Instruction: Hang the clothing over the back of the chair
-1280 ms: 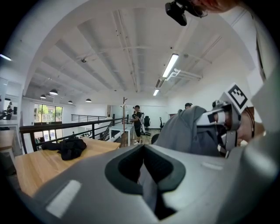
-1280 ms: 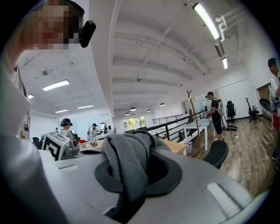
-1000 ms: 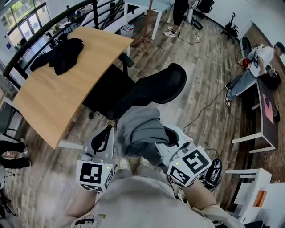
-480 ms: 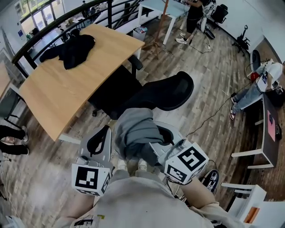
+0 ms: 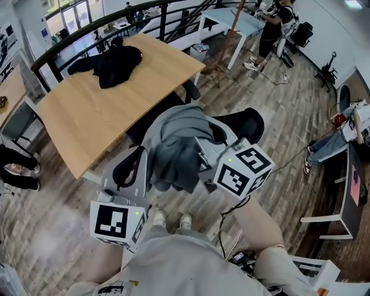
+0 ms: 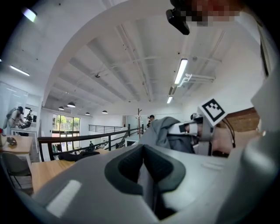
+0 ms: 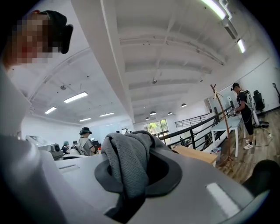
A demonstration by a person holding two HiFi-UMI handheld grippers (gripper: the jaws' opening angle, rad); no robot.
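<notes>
A grey garment (image 5: 176,144) hangs bunched in the air in front of the black office chair (image 5: 245,123), whose backrest shows just beyond it. My right gripper (image 5: 203,157) is shut on the garment; in the right gripper view the grey knit cloth (image 7: 127,164) is pinched between the jaws (image 7: 131,183) and drapes over them. My left gripper (image 5: 137,165) is beside the garment's left side, shut, with nothing between its jaws (image 6: 146,175). From the left gripper view the garment (image 6: 162,131) shows farther off, by the right gripper's marker cube (image 6: 213,112).
A wooden table (image 5: 87,110) stands left of the chair with a black garment (image 5: 115,63) on its far end. A black railing (image 5: 115,17) runs behind it. A white desk (image 5: 240,20) and a standing person (image 5: 272,29) are farther off; another person (image 5: 341,136) sits at the right.
Both grippers have risen and moved forward with the grey garment. It now hangs higher, covering the chair's seat and most of the backrest in the head view.
</notes>
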